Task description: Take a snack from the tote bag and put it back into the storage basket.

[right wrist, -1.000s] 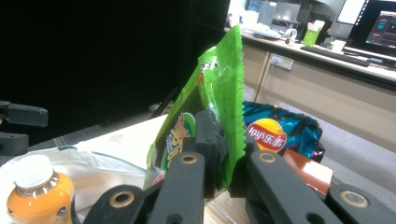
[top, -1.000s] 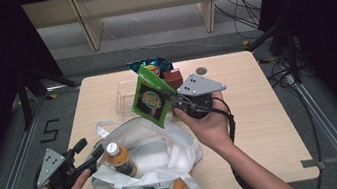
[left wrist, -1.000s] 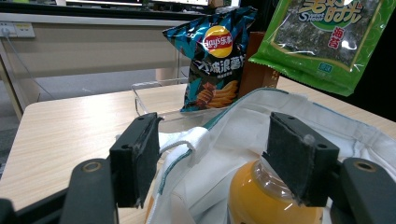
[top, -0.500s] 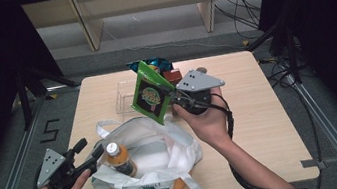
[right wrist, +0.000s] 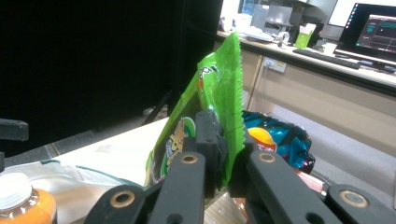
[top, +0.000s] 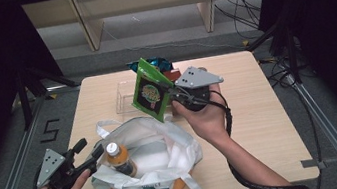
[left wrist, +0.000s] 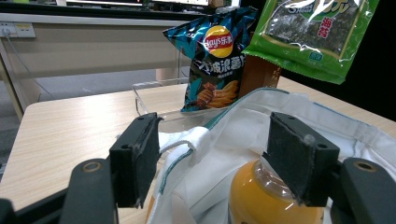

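My right gripper [top: 172, 94] is shut on a green snack packet [top: 148, 91] and holds it tilted in the air above the far rim of a white tote bag [top: 169, 147]. In the right gripper view the jaws pinch the green snack packet's [right wrist: 219, 102] serrated edge, with my right gripper [right wrist: 224, 151] below it. An orange juice bottle [top: 117, 158] stands inside the bag. My left gripper [top: 90, 150] is open at the bag's left rim. The left gripper view has the white tote bag's rim [left wrist: 196, 140] and the orange juice bottle [left wrist: 271, 200] between the spread jaws of my left gripper [left wrist: 217, 161].
A clear plastic tray [top: 123, 95] sits behind the bag on the wooden table [top: 260, 111]. A blue chip bag [left wrist: 215, 60] and a brown box [left wrist: 259, 72] stand by the tray. Bare tabletop lies to the right, and dark stands and cables flank the table.
My right gripper has lifted the green packet a little higher. The left gripper, bag and bottle have stayed where they were.
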Available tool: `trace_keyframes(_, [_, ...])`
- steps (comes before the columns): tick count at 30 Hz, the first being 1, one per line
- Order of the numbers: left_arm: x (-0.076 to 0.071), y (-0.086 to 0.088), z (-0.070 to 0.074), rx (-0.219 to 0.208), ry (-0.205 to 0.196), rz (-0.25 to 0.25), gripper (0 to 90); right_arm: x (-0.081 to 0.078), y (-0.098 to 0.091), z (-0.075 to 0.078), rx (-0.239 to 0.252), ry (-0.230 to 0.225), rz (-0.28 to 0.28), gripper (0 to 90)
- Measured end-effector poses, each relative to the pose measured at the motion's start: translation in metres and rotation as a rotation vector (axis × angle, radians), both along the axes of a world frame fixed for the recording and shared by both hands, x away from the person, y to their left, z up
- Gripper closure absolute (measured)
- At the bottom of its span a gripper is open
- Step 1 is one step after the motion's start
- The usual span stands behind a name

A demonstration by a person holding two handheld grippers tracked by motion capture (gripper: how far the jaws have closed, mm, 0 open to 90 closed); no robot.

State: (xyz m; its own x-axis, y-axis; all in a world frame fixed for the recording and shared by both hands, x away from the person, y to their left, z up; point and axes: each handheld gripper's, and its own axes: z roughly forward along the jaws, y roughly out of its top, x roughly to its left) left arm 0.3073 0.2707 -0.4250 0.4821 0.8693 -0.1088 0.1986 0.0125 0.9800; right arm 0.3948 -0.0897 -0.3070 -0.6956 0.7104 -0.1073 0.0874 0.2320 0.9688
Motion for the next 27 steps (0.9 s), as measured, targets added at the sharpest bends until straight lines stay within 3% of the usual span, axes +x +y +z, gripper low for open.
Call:
trace_keyframes(9, [0.0,0.0,0.0,-0.001,-0.002,0.0,33.6,0.005,0.002,0.002,0.006,-0.01,-0.012,87.4])
trace_keyframes(11, [0.0,0.0,0.0,0.0,-0.001,0.001,33.6,0.008,0.002,0.002,-0.001,-0.036,-0.013,87.5])
trace_keyframes(12, [0.0,0.0,0.0,0.001,-0.001,0.0,33.6,0.007,0.003,0.002,0.002,-0.014,-0.017,87.6])
trace_keyframes(17, [0.0,0.001,0.0,0.0,-0.001,0.002,33.6,0.011,0.004,0.002,-0.008,-0.036,-0.015,87.9])
trace_keyframes(19, [0.0,0.001,0.0,0.001,0.0,0.001,33.6,0.011,0.006,0.002,-0.001,-0.013,-0.02,87.9])
trace_keyframes(22, [0.0,0.0,0.0,0.0,-0.001,0.001,33.6,0.014,0.006,0.002,-0.009,-0.043,-0.018,88.1])
trace_keyframes(24, [0.0,0.0,0.0,0.0,-0.002,0.001,33.6,0.014,0.008,0.002,0.009,-0.018,-0.023,88.2])
trace_keyframes(25, [0.0,0.0,0.0,0.0,-0.001,0.001,33.6,0.017,0.007,0.002,0.004,-0.046,-0.022,88.2])
trace_keyframes(27, [0.0,0.0,0.0,-0.001,-0.001,0.0,33.6,0.018,0.007,0.002,-0.009,-0.055,-0.027,88.2])
